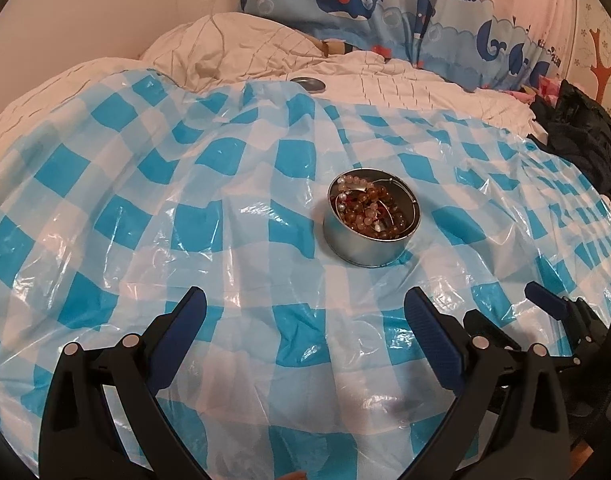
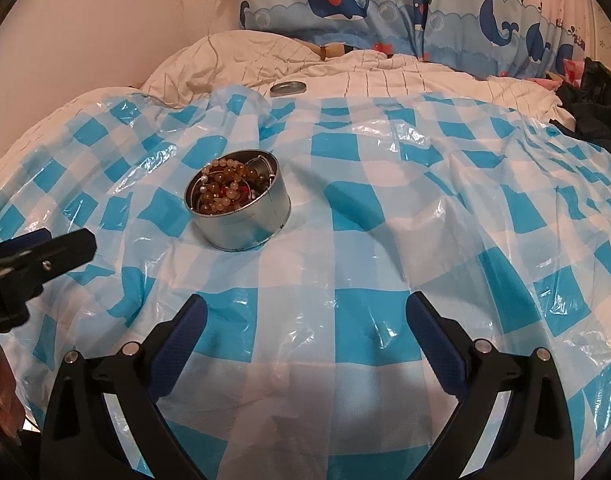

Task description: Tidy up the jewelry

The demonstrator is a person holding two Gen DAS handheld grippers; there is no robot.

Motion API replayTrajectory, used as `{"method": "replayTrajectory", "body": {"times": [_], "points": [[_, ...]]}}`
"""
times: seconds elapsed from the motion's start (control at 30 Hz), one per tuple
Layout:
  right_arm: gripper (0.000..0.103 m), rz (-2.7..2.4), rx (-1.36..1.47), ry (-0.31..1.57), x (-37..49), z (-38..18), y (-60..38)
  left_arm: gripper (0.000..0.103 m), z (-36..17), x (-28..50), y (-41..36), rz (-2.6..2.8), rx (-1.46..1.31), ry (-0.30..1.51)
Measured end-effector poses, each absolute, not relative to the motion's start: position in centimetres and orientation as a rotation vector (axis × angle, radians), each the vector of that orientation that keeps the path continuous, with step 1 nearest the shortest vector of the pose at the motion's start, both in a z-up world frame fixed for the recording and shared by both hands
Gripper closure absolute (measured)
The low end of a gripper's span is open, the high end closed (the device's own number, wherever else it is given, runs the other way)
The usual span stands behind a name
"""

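A round metal tin (image 1: 369,246) stands on the blue-and-white checked plastic sheet (image 1: 185,220), filled with amber and pale bead bracelets (image 1: 375,210). In the right wrist view the tin (image 2: 245,226) is ahead to the left, with the beads (image 2: 227,190) inside. My left gripper (image 1: 305,312) is open and empty, a little short of the tin. My right gripper (image 2: 305,318) is open and empty, right of the tin. The right gripper's fingers (image 1: 545,304) show at the right edge of the left wrist view, and the left gripper's finger (image 2: 61,248) at the left of the right wrist view.
The tin's lid (image 1: 307,84) lies beyond the sheet on the white quilt (image 1: 405,80); it also shows in the right wrist view (image 2: 288,88). A pillow (image 1: 225,52), a whale-print curtain (image 1: 385,8) and dark clothing (image 1: 585,136) at the right border the bed.
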State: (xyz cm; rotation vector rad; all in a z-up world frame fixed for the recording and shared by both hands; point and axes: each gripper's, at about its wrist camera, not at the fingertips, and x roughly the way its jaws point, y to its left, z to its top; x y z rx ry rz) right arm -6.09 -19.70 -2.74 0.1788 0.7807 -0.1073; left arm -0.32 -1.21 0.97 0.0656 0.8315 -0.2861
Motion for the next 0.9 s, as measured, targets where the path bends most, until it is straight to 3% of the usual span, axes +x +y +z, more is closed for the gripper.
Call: {"method": "replayTrajectory", "body": {"times": [0.9], "points": [[0.008,-0.092,0.161,0.786,-6.08,-2.71,-18.89,0.008,-0.03,0.18,-1.86,-0.24,0.099,0.862]]}}
